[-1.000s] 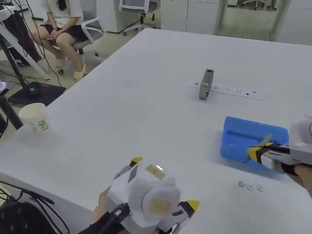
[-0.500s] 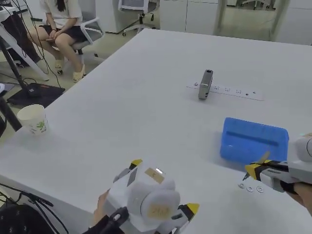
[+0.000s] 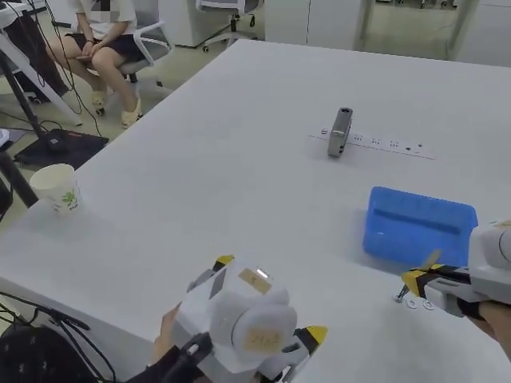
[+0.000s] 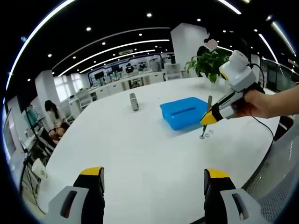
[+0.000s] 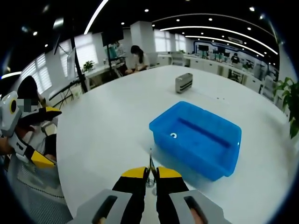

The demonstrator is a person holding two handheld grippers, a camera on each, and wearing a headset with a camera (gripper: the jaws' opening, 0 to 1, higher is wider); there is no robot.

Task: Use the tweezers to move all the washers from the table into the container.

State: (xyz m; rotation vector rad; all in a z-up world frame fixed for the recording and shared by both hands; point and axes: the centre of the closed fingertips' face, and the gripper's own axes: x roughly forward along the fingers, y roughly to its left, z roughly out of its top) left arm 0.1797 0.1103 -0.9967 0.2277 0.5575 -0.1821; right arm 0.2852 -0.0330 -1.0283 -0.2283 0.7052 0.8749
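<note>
Pinching the tweezers [image 4: 209, 105] between its yellow-tipped jaws, the right gripper [image 5: 150, 173] is angled down so the thin tips reach the worktop [image 3: 239, 159] among the washers [image 3: 412, 303]. I make out three washers lying loose in a short row, just beside the near wall of the blue container [image 3: 391, 243]. The jaws are closed together on the tweezers' body; I read that grip as the one that squeezes the tips, which the jaws themselves would be too blunt to do on such flat, small rings. Whether the tips have one of the washers between them I cannot tell, they are too fine to see. One washer [image 5: 173, 136] lies on the container's floor, so I judge the task partly done, with the row on the worktop left to move. My left gripper [image 4: 154, 173] hangs low at the near edge of the worktop with its jaws wide apart and nothing between them, well clear of the work; I take it as parked so it does not crowd the pick. The container sits close by, so each carry should be a short lift over its low wall. The risk I see is a washer slipping off the tips.
</note>
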